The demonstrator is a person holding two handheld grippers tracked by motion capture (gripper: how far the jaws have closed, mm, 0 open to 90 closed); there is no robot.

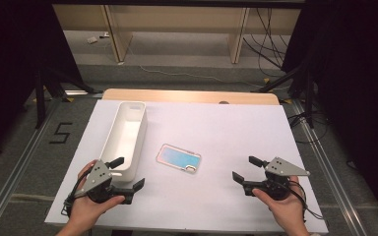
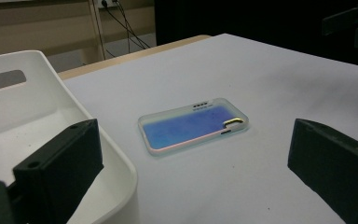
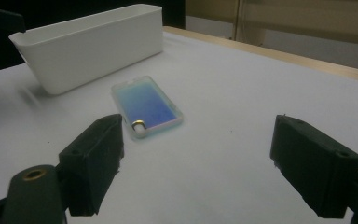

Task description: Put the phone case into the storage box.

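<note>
One phone case (image 1: 178, 159) lies flat mid-tabletop (image 1: 236, 128); one white bin (image 1: 124, 137) at its 9 o'clock. Two grippers, left gripper (image 1: 127, 173) and right gripper (image 1: 246, 168): fingers wide, holding nothing.

readable marks: one | sign: black digit "5" (image 1: 60, 132) | stands on: grey floor (image 1: 24, 162) beside the table's (image 1: 256, 123) left edge, high view | phone case (image 2: 193, 125): dark marks near its far edge, too small to read | white bin (image 1: 124, 137): no lettering readable
</note>
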